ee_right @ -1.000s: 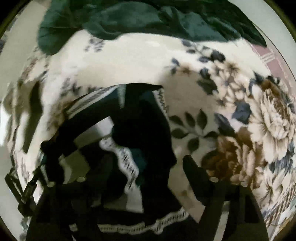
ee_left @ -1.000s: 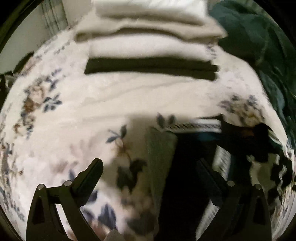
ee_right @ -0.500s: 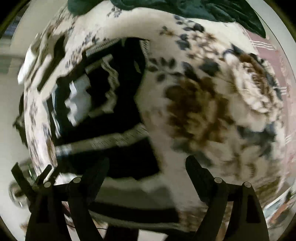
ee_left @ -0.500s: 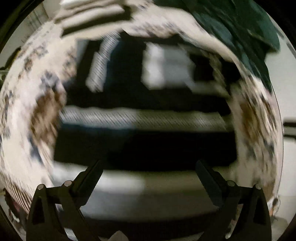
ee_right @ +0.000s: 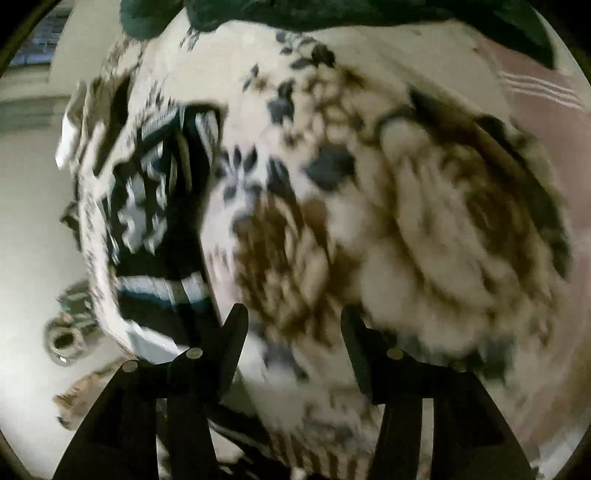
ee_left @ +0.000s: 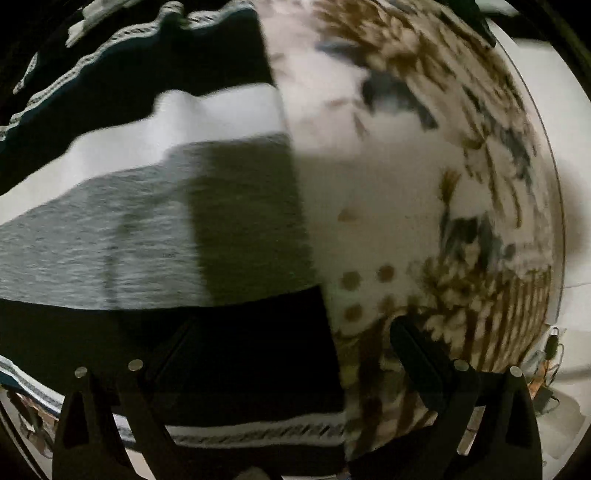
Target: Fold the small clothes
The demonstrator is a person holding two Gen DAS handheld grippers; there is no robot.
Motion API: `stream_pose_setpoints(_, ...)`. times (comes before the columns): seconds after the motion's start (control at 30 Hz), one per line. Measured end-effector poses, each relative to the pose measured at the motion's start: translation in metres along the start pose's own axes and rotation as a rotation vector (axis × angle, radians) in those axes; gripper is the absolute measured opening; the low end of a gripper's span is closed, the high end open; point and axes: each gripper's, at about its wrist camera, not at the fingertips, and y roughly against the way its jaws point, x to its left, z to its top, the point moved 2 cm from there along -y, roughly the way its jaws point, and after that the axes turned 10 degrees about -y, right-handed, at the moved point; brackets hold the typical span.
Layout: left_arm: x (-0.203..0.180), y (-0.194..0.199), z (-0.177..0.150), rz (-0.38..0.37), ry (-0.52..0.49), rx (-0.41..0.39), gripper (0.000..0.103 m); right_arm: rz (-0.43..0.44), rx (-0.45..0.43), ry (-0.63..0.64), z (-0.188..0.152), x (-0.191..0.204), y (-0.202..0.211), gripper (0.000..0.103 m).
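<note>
A small garment with black, white and grey bands and a patterned white trim (ee_left: pixel 177 206) lies flat on the floral blanket (ee_left: pixel 406 184). My left gripper (ee_left: pixel 291 332) is open and empty just above the garment's right edge, near its black lower band. In the right wrist view the same garment (ee_right: pixel 159 221) lies far to the left. My right gripper (ee_right: pixel 291 325) is open and empty over bare floral blanket (ee_right: pixel 406 221), well to the right of the garment. Both views are blurred by motion.
A dark green cloth (ee_right: pixel 332 18) is heaped at the far side of the blanket. A stack of folded clothes (ee_right: pixel 92 122) lies beyond the garment. The blanket's edge and pale floor (ee_left: pixel 569 258) lie to the right; small objects (ee_right: pixel 66 339) sit on the floor.
Both grippers have pulled back from the garment and swung to new angles. The left now sits close over the garment's right edge. The right's jaws have narrowed somewhat.
</note>
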Motion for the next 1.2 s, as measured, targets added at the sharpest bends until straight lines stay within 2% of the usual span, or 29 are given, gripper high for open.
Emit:
stream_pose_setpoints(0.07, -0.003, -0.006, 0.004, 0.032, 0.002, -0.03, 0.101, 0.069, 0.002, -0.013, 0.03, 0.008, -0.015, 0.055)
stream_pose_setpoints(0.1, -0.004, -0.006, 0.005, 0.036, 0.0, -0.046, 0.096, 0.099, 0.003, -0.019, 0.045, 0.016, -0.024, 0.055)
stream_pose_setpoints(0.13, -0.005, -0.006, 0.007, 0.052, -0.006, -0.06, 0.078, 0.131, 0.007, -0.021, 0.06, 0.024, -0.033, 0.055)
stream_pose_setpoints(0.17, -0.005, -0.004, 0.008, 0.079, -0.014, -0.076, 0.067, 0.153, 0.007, -0.031, 0.075, 0.033, -0.043, 0.055)
stream_pose_setpoints(0.2, -0.007, -0.005, 0.009, 0.084, -0.017, -0.082, 0.049, 0.168, 0.009, -0.042, 0.084, 0.04, -0.051, 0.055)
stream_pose_setpoints(0.23, -0.004, -0.001, 0.011, 0.076, -0.015, -0.091, 0.037, 0.198, 0.019, -0.057, 0.1, 0.05, -0.065, 0.055)
stream_pose_setpoints(0.27, 0.002, 0.003, 0.011, 0.067, 0.0, -0.106, 0.007, 0.221, 0.029, -0.068, 0.112, 0.058, -0.075, 0.055)
stream_pose_setpoints(0.37, 0.019, 0.019, 0.012, 0.029, 0.052, -0.132, 0.005, 0.259, 0.088, -0.044, 0.134, 0.086, -0.111, 0.055)
stream_pose_setpoints(0.43, 0.026, 0.032, 0.008, 0.036, 0.07, -0.162, 0.004, 0.238, 0.09, -0.045, 0.138, 0.096, -0.126, 0.054)
stream_pose_setpoints(0.47, 0.032, 0.04, 0.005, 0.037, 0.085, -0.174, 0.004, 0.237, 0.082, -0.049, 0.139, 0.103, -0.132, 0.051)
stream_pose_setpoints(0.5, 0.036, 0.049, 0.003, 0.036, 0.105, -0.187, 0.004, 0.239, 0.066, -0.052, 0.138, 0.108, -0.134, 0.022)
stream_pose_setpoints(0.53, 0.042, 0.059, 0.0, 0.031, 0.128, -0.203, 0.004, 0.24, 0.066, -0.051, 0.137, 0.116, -0.133, 0.009)
stream_pose_setpoints(0.77, 0.088, 0.127, -0.03, 0.004, 0.3, -0.301, 0.004, 0.2, 0.022, 0.061, 0.12, 0.17, -0.091, 0.009)
stream_pose_setpoints(0.87, 0.118, 0.151, -0.048, -0.011, 0.38, -0.342, 0.004, 0.141, 0.006, 0.151, 0.11, 0.212, -0.069, 0.008)
stream_pose_setpoints(1.03, 0.162, 0.174, -0.078, -0.021, 0.465, -0.392, 0.004, 0.047, -0.06, 0.35, 0.079, 0.307, -0.054, 0.008)
stream_pose_setpoints(1.2, 0.231, 0.172, -0.112, -0.067, 0.586, -0.398, 0.004, -0.022, -0.039, 0.44, 0.052, 0.401, -0.085, 0.008)
